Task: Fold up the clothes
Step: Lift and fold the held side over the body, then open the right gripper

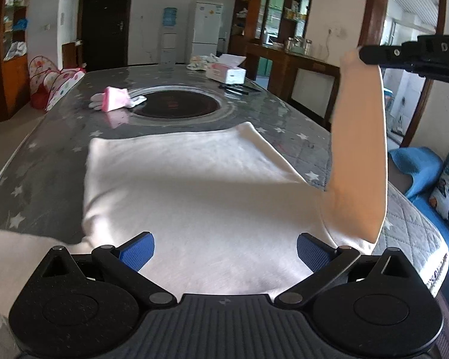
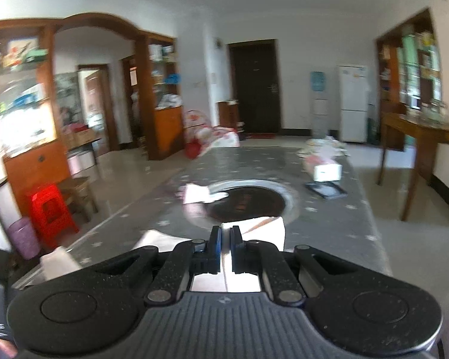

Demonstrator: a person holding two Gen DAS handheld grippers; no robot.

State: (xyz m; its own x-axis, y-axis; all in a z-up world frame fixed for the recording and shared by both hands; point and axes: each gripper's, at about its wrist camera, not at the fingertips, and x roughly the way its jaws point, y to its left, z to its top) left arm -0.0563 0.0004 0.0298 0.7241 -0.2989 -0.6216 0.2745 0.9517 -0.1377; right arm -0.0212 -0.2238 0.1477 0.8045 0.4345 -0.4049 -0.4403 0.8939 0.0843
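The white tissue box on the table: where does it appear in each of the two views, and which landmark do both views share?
Left wrist view: the tissue box lies at the far end of the table, upper centre, right of the round hotplate.
Right wrist view: the tissue box is right of centre, also beyond the hotplate.
Shared landmark: the white fridge on the far wall.

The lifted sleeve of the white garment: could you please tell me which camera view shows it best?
The left wrist view: the sleeve hangs full length from the right gripper. The right wrist view shows only a pinched bit.
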